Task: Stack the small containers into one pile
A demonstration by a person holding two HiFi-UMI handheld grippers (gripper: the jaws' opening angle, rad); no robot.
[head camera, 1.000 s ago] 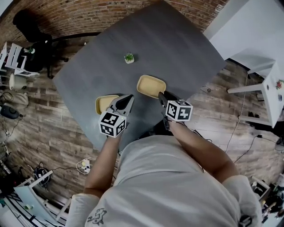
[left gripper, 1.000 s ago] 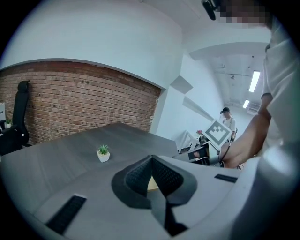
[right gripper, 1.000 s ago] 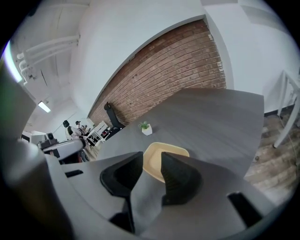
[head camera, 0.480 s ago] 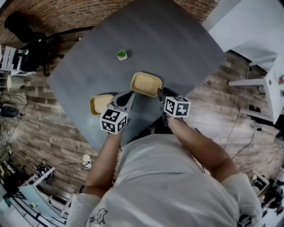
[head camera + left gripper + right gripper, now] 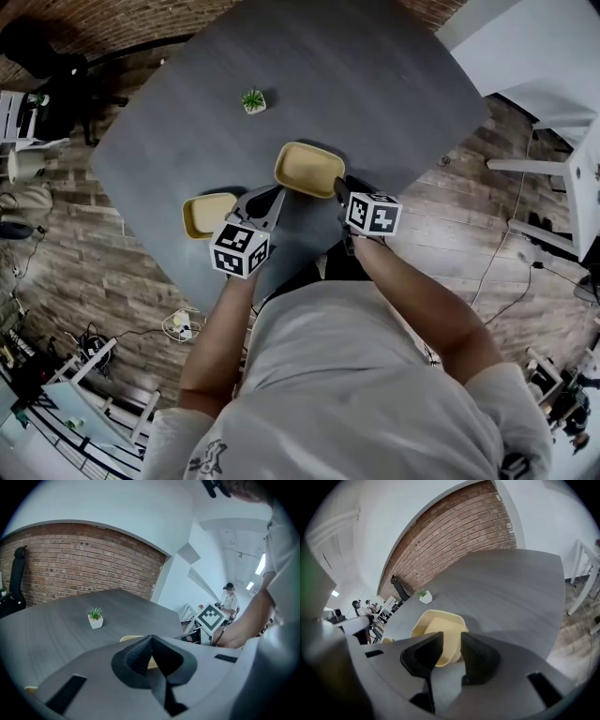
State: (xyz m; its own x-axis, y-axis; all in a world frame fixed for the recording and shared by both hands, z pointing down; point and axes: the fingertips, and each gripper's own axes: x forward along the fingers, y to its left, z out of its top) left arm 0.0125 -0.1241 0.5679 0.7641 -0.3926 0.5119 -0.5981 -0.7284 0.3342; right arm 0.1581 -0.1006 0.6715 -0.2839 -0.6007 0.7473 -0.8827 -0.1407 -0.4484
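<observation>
Ideally, the right gripper (image 5: 340,187) straddles the pale yellow plastic container (image 5: 307,169) squarely at four o'clock, jaws wide but just narrowing.

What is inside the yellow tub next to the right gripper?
Nothing shows inside the tub: just its bare yellow bottom. The right gripper covers its near corner.

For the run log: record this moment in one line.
left tool: shut, empty | right tool: open, just narrowing, at right container rim | left container: apart, unstacked
</observation>
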